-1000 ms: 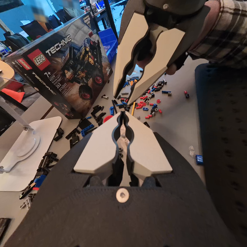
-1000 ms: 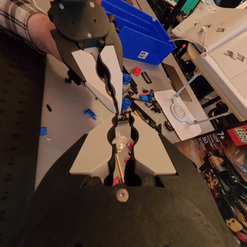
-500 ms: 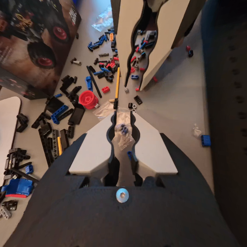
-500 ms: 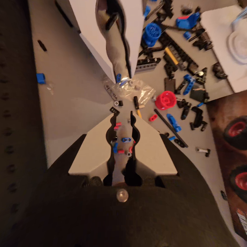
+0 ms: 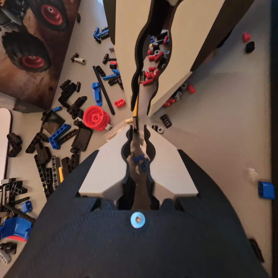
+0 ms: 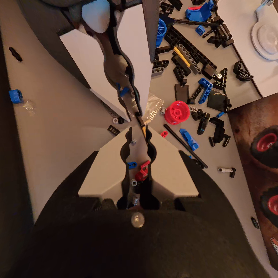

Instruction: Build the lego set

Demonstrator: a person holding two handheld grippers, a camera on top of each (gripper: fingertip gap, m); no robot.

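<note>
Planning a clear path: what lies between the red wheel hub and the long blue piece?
In the right wrist view, a thin black axle lies slantwise between the red wheel hub and the long blue piece, on the table.

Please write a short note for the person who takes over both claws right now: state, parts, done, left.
Left claw: open, empty, low over the table.
Right claw: open, empty, facing it.
Between their tips lies the yellow axle with a black end piece. Red wheel and loose parts lie beside it, the box behind.
Done: no built model in view.
Left: nearly the whole build.
</note>
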